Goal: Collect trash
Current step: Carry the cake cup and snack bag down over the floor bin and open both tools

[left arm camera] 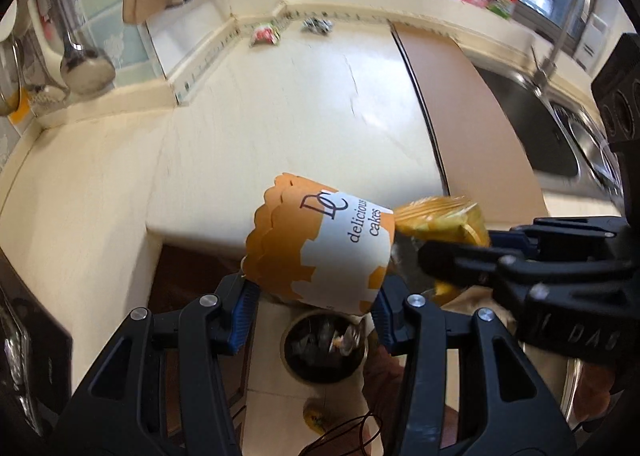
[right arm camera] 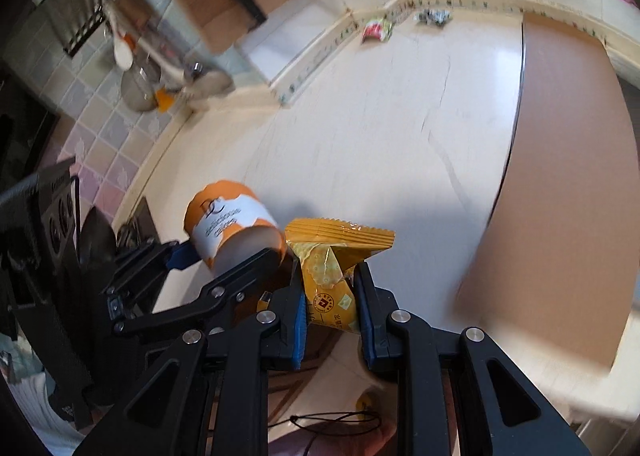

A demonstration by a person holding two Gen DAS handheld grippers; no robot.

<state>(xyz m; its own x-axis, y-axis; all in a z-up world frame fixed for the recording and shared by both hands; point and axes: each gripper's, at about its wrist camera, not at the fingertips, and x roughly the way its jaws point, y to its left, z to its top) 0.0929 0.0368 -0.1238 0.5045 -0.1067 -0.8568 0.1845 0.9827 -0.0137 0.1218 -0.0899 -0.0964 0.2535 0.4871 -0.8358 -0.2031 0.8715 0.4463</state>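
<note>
holding both pieces past the tabletop (left arm camera: 120, 183) edge, we grip the cake cup (left arm camera: 320, 244) in the left gripper (left arm camera: 312, 320), its jaws closed on the cup's sides, long axis tipped toward eleven o'clock. the right gripper (right arm camera: 332, 308) has its jaws clamped narrow on the yellow wrapper (right arm camera: 332, 268), which touches the cup at its nine o'clock. the trash bin (left arm camera: 324, 348) sits on the floor at six o'clock, straight under the cup, so the left hand looks nearer the drop. only the left wrist view shows the bin; both show two more wrappers, a red one (right arm camera: 376, 29) and a dark one (right arm camera: 432, 17), far off at twelve o'clock by the wall.
</note>
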